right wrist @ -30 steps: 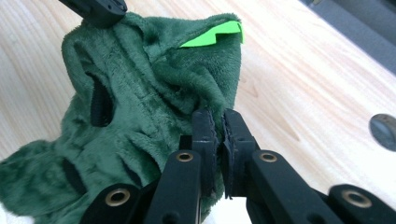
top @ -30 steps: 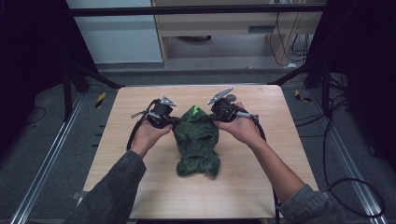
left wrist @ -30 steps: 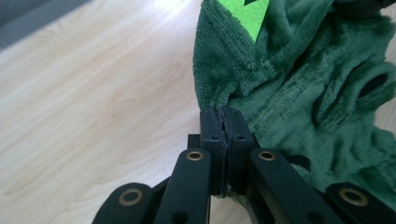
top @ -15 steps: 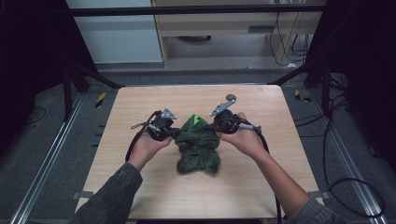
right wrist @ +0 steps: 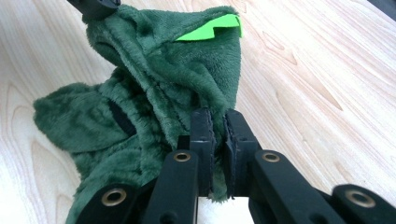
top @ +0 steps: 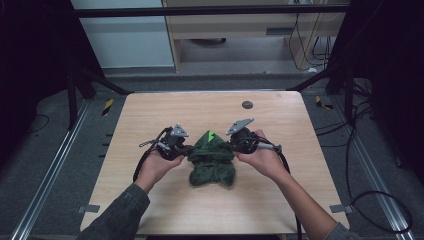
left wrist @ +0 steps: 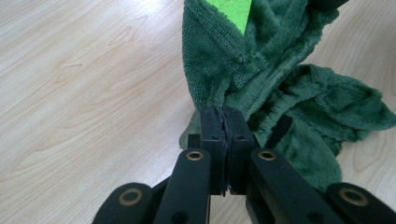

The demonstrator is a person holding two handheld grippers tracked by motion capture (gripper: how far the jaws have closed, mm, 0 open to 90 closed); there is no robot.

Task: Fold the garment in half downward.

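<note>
We hold a green fuzzy cloth (top: pixel 212 159) between our two grippers, in the middle of the tabletop (top: pixel 150 112), a bit toward the near side. The left gripper (top: pixel 186 149) has the cloth's left edge. The right gripper (top: pixel 231 146) has its right edge. The top part of the cloth is stretched between them. The bottom part lies bunched up on the wood, nearer to us.

In the left gripper view, the two black fingers (left wrist: pixel 212 135) are squeezed tight together. A thin bit of cloth (left wrist: pixel 252 70) is pinched right at their tips. The rest of it spreads away to the right on the tabletop (left wrist: pixel 93 84).

In the right gripper view, the fingers (right wrist: pixel 201 135) are clenched on the cloth (right wrist: pixel 154 93) too. A fold of the fuzzy stuff sits between them. The cloth rises to a peak past the tips, and the left gripper's tip (right wrist: pixel 95 7) holds it at the far top.

A bright green patch (top: pixel 211 135) with a zigzag edge sits on the far top of the cloth, between the two grippers. We see it in the left gripper view (left wrist: pixel 231 11) and in the right gripper view (right wrist: pixel 210 27) as well.

A small dark round spot (top: pixel 247 104) sits on the far part of the tabletop, well apart from the cloth.
</note>
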